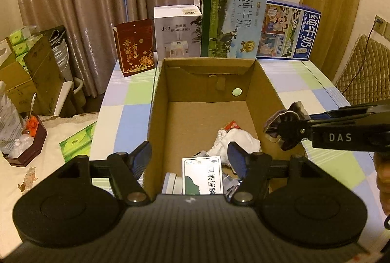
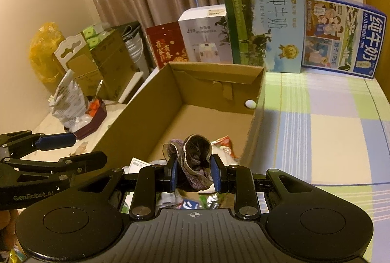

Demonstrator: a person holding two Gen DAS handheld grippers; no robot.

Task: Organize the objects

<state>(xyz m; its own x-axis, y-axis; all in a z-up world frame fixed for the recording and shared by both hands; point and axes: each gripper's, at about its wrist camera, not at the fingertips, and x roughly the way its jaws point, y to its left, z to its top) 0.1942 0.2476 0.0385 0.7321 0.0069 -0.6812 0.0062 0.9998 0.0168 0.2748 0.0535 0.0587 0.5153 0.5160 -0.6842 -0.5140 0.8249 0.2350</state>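
The right tool (image 2: 193,174) pinches a bunched dark cloth (image 2: 195,158), possibly a sock, between its blue pads; the fabric bulges above and sags below the grip. From the left wrist view that cloth (image 1: 284,126) hangs at about three o'clock, right at the right-hand wall of the open cardboard box (image 1: 160,102), apparently not yet clear over the interior. The left tool (image 1: 190,155) is spread wide and holds nothing, poised over the near end of the box.

Inside, the near end already holds a white cloth bundle (image 1: 234,141), a white carton with green print (image 1: 203,175), a small round white container (image 1: 171,182) at about seven o'clock from it, and some loose wrappers. The far half of the box floor is bare.

The step in hand looks like dropping the cloth into the box. To do it well, I would carry the right tool toward nine o'clock until the whole bundle, trailing edge included, is past the cardboard wall, then lower it before spreading the pads so nothing drapes over the rim. Aiming for the bare floor toward twelve o'clock would avoid piling onto the white bundle. The left tool should keep out of the drop path, or steady the box wall if the checked counter (image 1: 316,82) lets it slide.
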